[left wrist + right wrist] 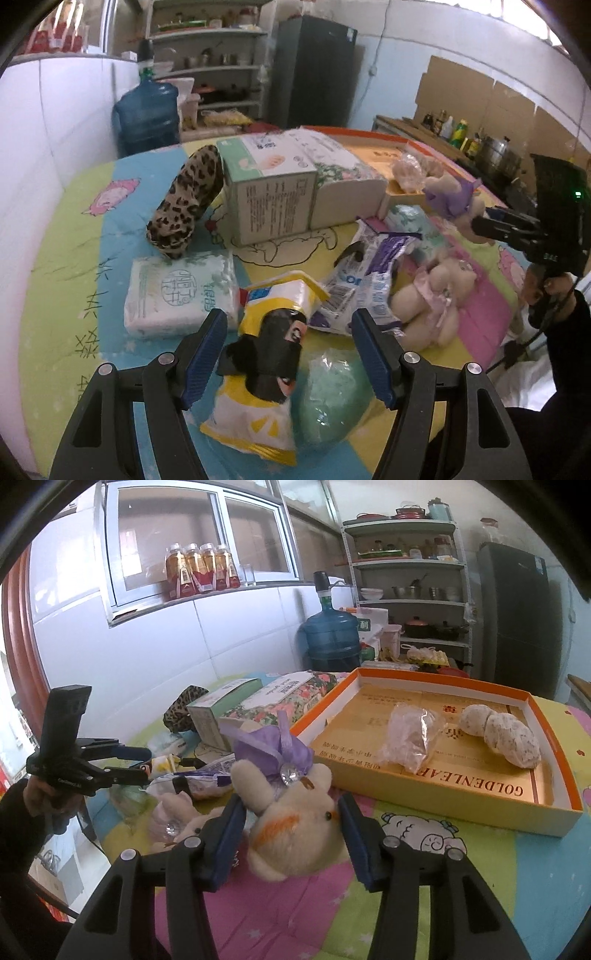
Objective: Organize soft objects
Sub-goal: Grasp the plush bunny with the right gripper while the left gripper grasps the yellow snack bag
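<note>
My right gripper (291,812) is shut on a cream plush rabbit in a purple dress (291,812) and holds it above the mat, near the orange-rimmed tray (436,775). In the left wrist view the rabbit (448,195) hangs from that gripper (480,225). My left gripper (288,350) is open over a yellow snack bag with a black cartoon figure (266,362). A second plush rabbit in a pink dress (436,299) lies on the mat at the right. A white tissue pack (177,295) lies left of the bag.
The tray holds a clear bag (410,738) and a speckled round plush (506,734). A leopard-print pouch (188,206), two tissue boxes (273,192), a purple-white wrapper (365,280) and a green bagged item (332,395) lie on the cartoon mat. A water jug (147,114) stands behind.
</note>
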